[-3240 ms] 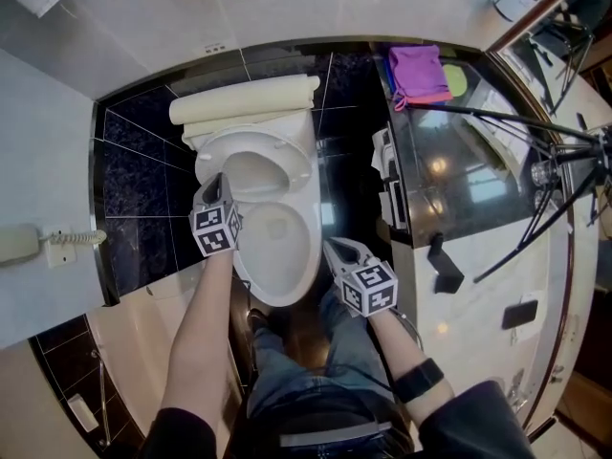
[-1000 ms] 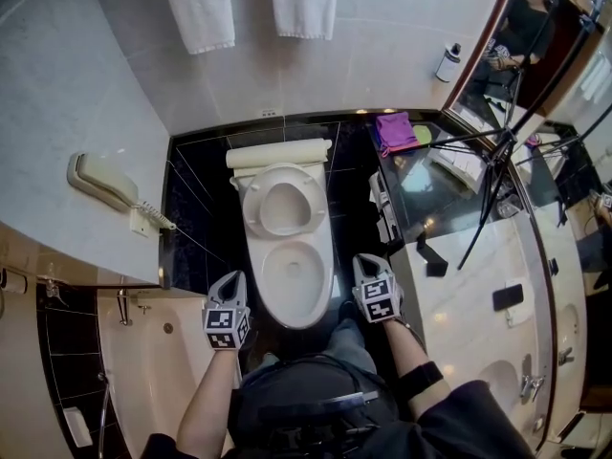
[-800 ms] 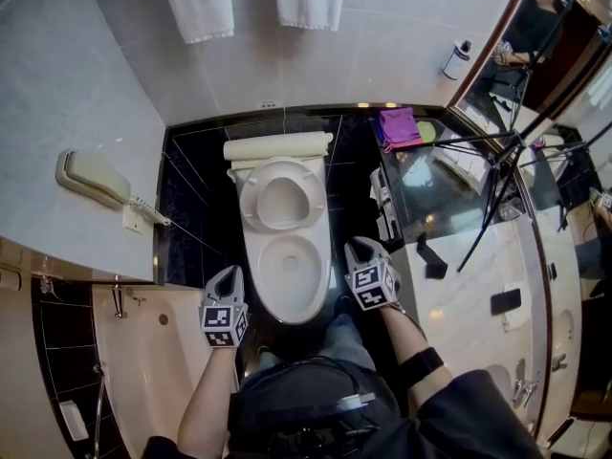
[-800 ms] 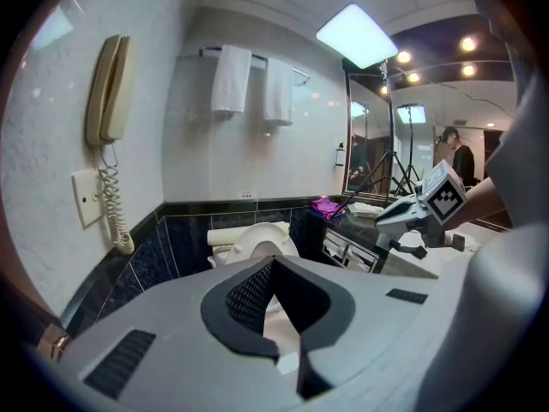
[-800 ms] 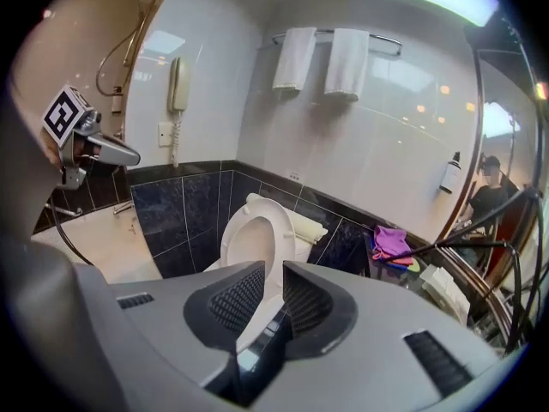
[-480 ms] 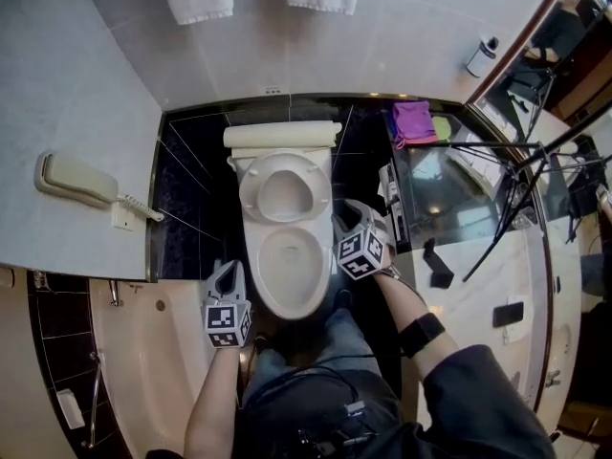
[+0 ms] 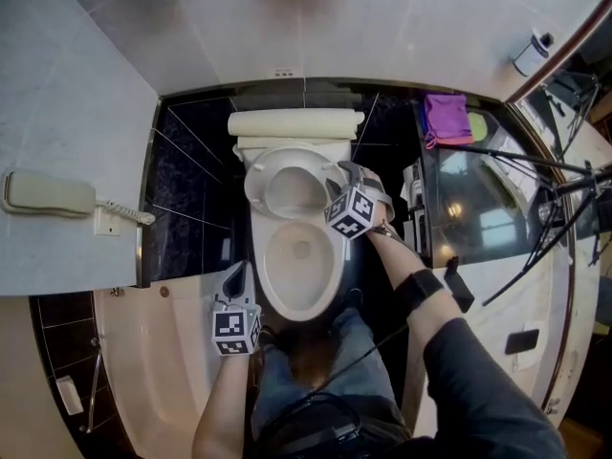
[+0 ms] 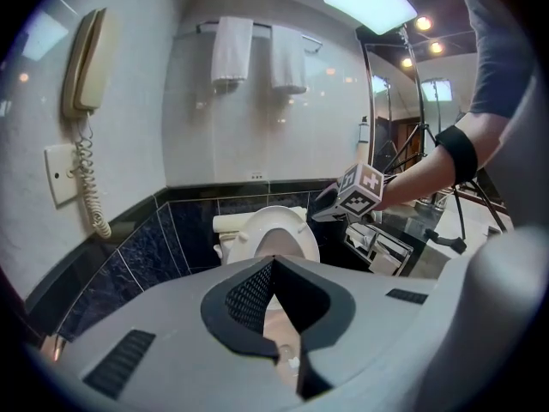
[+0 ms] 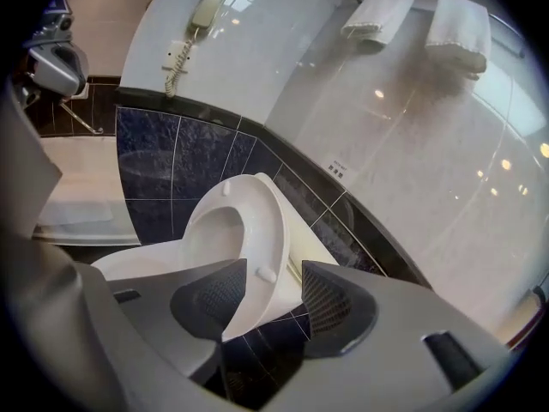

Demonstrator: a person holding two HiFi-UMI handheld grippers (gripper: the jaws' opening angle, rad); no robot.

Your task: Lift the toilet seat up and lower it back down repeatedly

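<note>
Seat position decides everything here: the toilet seat (image 9: pixel 264 230) stands raised, tilted back over its hinge, its long axis running up from the bowl (image 7: pixel 330 256), and its right-hand rim sits directly in the mouth of my right gripper (image 7: pixel 352 175). Those jaws have just been opening and now stand wide, one on each face of the rim, with neither pad pressing as far as I can see, so nothing is held. My left gripper (image 7: pixel 237 273) is well apart from the seat, low beside the bowl's front left corner, its jaws closed together on nothing. The right hand is clearly the nearer one. I judge the next move to be closing on that rim and swinging it forward and down. The plastic looks smooth and glossy, so a shallow bite could slip. The room is tight: black tile (image 7: pixel 191 199) around the toilet, a bathtub (image 7: pixel 163 352) just to the left, a vanity counter (image 7: pixel 497 285) to the right and a wall telephone (image 7: pixel 48 194) above the tub.
</note>
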